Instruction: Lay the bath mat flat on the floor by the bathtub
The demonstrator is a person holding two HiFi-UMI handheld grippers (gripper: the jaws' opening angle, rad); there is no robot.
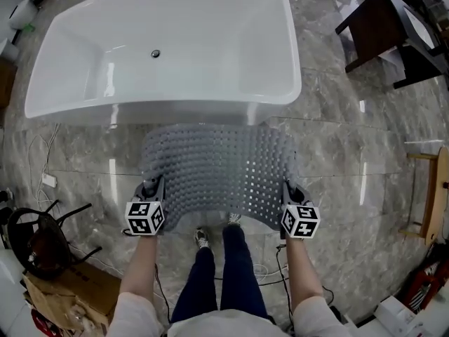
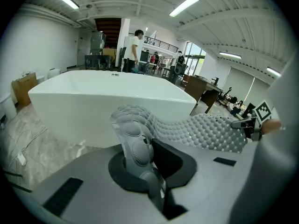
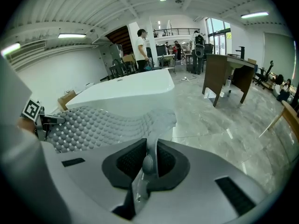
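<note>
Legible text, labels, brands and numbers: none can be read in any view. Signs: black-and-white square coded markers only, carried on the left gripper (image 1: 153, 185) and on the right gripper (image 1: 288, 188). Patterns of blocks are shown on them, and no letters or digits are borne

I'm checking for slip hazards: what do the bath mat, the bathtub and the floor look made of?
Bath mat: soft grey rubber or silicone, matte, covered in bumps; it bends limply where held.
Bathtub: glossy white, likely acrylic or enamel; bright reflections.
Floor: polished grey marble-look tile; veining, seams, glare.
</note>
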